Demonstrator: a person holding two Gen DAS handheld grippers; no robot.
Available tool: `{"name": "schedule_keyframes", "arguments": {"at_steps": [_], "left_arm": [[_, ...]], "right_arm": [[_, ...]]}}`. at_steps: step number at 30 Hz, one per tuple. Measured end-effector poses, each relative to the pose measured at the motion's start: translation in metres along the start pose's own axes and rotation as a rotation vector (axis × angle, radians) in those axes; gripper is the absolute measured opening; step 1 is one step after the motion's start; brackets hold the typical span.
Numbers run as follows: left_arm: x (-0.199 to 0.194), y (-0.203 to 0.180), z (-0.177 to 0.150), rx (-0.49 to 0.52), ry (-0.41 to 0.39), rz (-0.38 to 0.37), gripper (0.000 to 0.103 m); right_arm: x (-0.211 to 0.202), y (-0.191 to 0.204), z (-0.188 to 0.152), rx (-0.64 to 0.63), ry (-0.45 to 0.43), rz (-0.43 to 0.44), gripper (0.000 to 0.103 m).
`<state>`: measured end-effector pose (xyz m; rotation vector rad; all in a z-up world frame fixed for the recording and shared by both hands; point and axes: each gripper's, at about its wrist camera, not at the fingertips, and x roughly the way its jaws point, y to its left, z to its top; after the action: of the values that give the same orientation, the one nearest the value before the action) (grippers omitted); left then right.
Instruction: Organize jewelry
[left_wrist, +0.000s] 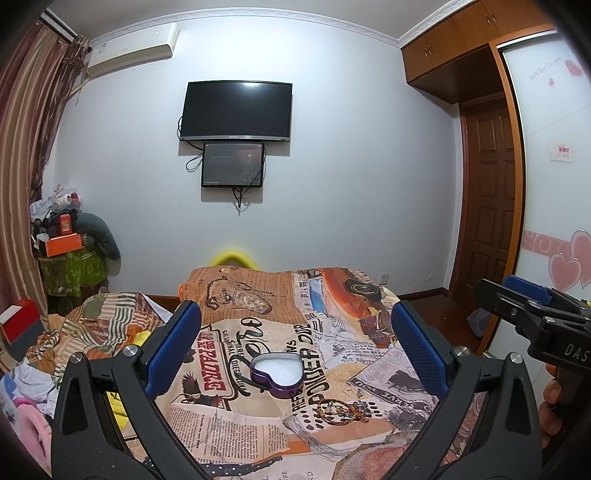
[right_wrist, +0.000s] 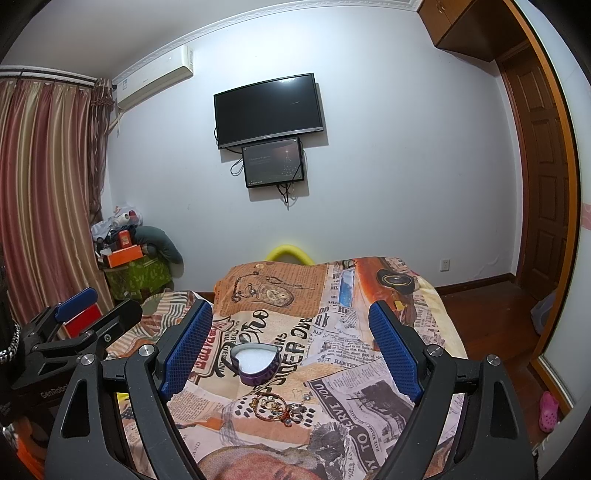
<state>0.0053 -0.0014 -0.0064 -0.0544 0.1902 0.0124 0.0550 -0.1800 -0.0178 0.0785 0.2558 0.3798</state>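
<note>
Heart-shaped tin (left_wrist: 276, 376), lid off, is set on bed (right_wrist: 369, 373) to receive bracelet (right_wrist: 275, 405) laid just beside it; left claw (left_wrist: 295, 349) and right claw (right_wrist: 291, 349) are held wide apart, empty.

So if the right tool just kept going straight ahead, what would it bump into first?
Probably the purple heart box on the bedspread, which sits between the right tool's open fingers. Depth is hard to judge; it might pass above it.
</note>
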Motion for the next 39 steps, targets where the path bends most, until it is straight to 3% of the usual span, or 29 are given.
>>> {"name": "schedule_keyframes", "arguments": {"at_steps": [20, 28, 39], "left_arm": [[0.011, 0.003, -0.004, 0.0, 0.03, -0.001, 0.103], [0.044, 0.01, -0.02, -0.014, 0.126, 0.003, 0.103], [0.106, 0.032, -0.06, -0.084, 0.353, 0.021, 0.074]], "right_arm": [[0.011, -0.002, -0.005, -0.006, 0.028, -0.007, 0.085], [0.038, -0.011, -0.019, 0.002, 0.119, -0.026, 0.084], [0.084, -0.029, -0.05, 0.016, 0.299, -0.045, 0.083]]}}
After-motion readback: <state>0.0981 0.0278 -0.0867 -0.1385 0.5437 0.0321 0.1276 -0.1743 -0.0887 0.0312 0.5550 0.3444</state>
